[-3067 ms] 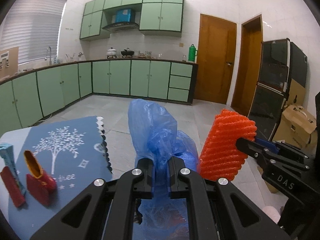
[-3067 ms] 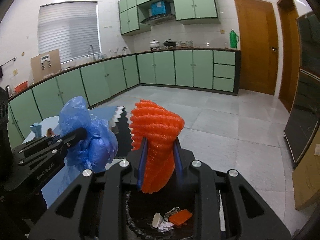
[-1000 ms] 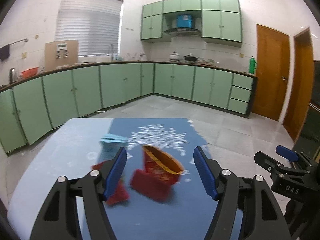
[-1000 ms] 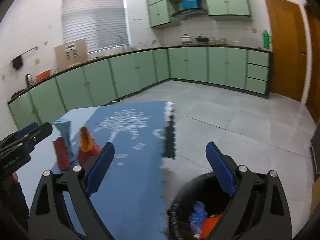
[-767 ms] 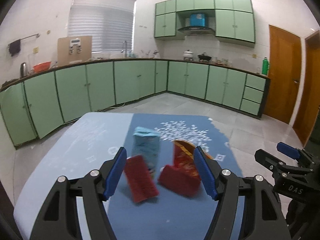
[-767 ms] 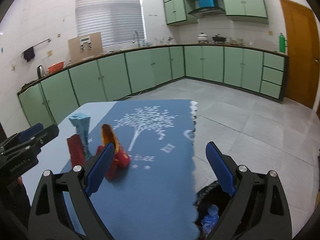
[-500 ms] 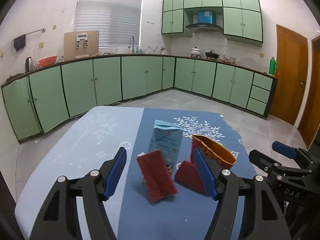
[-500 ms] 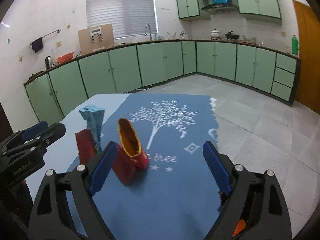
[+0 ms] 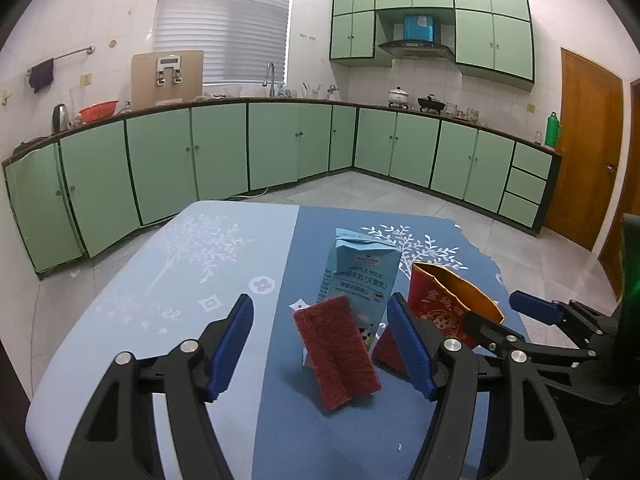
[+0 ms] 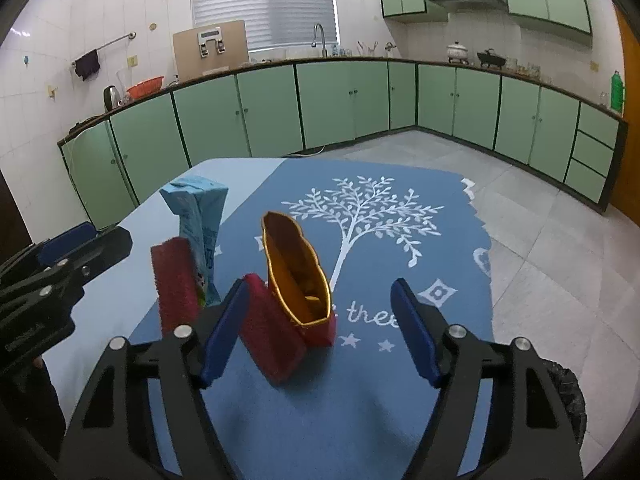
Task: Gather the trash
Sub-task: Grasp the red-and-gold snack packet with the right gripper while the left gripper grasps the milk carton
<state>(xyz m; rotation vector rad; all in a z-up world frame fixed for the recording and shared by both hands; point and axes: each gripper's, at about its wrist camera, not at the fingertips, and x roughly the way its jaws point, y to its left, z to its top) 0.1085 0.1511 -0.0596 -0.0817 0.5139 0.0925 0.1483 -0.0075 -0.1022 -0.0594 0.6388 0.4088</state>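
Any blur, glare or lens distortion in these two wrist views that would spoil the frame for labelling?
Left wrist view: sharp, milk carton text legible; fisheye bows the cabinets; black corner vignette. Right wrist view: also sharp, same bowing, soft shadows on the blue mat, mild wall glare top left. Neither view is motion-blurred.

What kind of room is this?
Most likely a home kitchen: green cabinets run under a long counter, a sink tap stands by the window, and pots sit under a range hood.
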